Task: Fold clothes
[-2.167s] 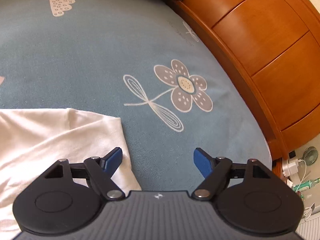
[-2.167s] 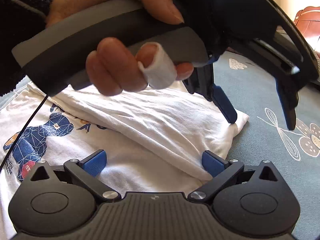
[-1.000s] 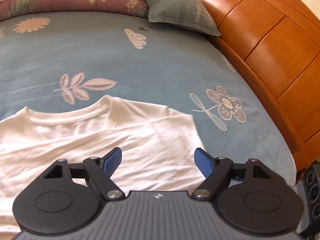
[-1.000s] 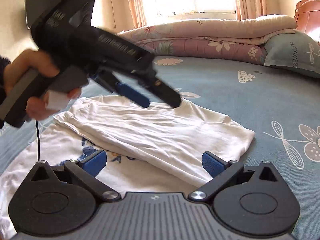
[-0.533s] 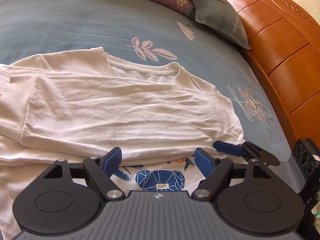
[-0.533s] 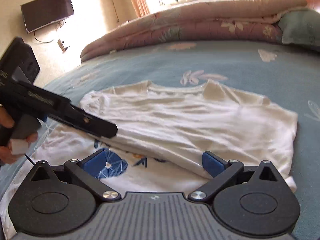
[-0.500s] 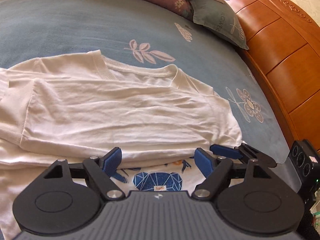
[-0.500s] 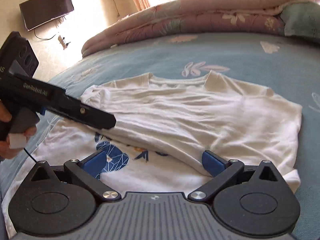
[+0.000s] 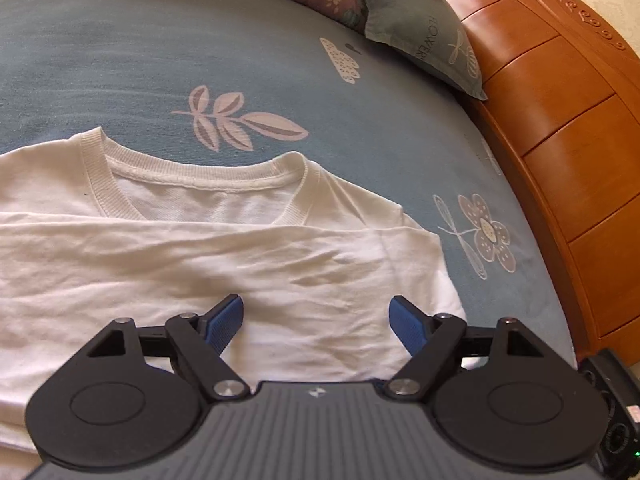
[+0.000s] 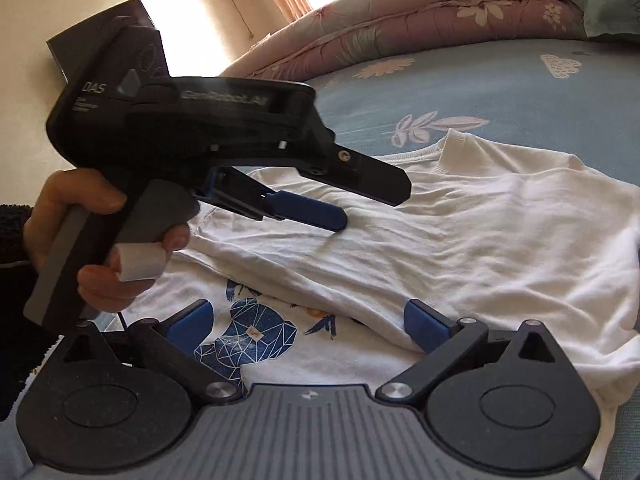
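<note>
Since half a second ago the left tongs [image 9: 316, 316] have come in lower over the white cotton T-shirt with the blue geometric print [image 10: 460, 240], hiding the print in the left view. The shirt lies flat on the blue flower-patterned bed sheet [image 9: 200, 48], one side folded across the chest, likely as the first lengthwise fold. Left tongs open, hovering over the folded panel, gripping nothing. Right tongs [image 10: 308, 326] open and empty, near the print, probably staged for the next fold. No containers in view; grey pillow [image 9: 424, 36] against the orange wooden headboard [image 9: 560, 120].
</note>
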